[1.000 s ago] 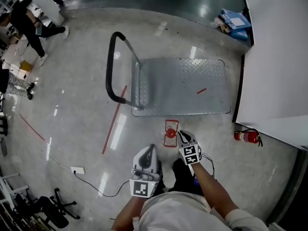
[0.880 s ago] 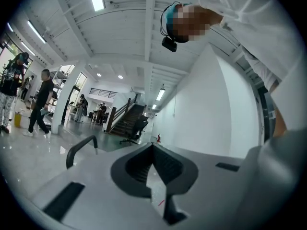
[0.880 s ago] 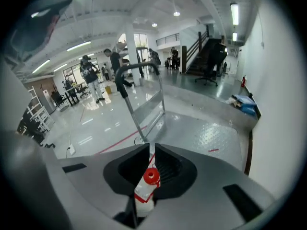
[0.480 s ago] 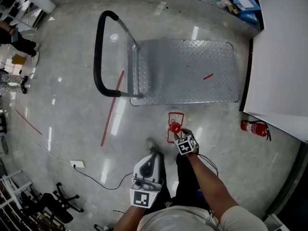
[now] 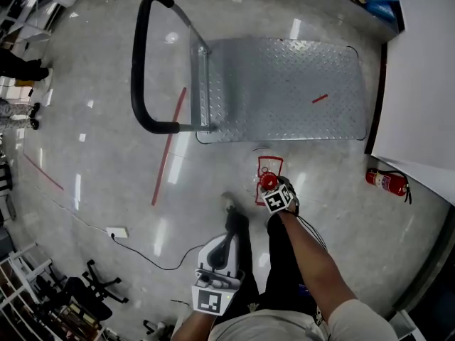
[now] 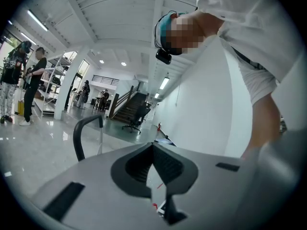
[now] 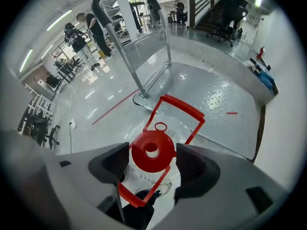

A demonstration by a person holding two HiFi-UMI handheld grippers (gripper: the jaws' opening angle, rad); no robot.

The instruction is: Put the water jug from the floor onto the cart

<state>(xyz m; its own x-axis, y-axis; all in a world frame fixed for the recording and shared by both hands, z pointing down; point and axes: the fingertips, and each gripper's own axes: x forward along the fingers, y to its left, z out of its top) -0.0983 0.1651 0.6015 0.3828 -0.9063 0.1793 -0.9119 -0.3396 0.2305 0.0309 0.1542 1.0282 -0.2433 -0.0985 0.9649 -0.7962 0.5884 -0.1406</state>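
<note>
right gripper point(image 7: 151, 163) points steeply down, jaws just opening wide astride water jug point(image 7: 152, 150) cap.

Under you lies a glossy grey floor point(image 5: 99, 84) crossed by a red tape line point(image 5: 169, 148). To your right a white wall point(image 5: 426, 84) rises, a fire extinguisher point(image 5: 387, 181) at its foot. A socket point(image 5: 116, 232) trails a black cable point(image 5: 153, 258); office chairs point(image 5: 85, 300) crowd the lower left.

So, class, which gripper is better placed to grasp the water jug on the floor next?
Right. The right gripper points down at the water jug, its jaws just opened and standing either side of the red cap, not yet pressing. The left gripper hangs back beside the person's legs, jaws shut.
</note>
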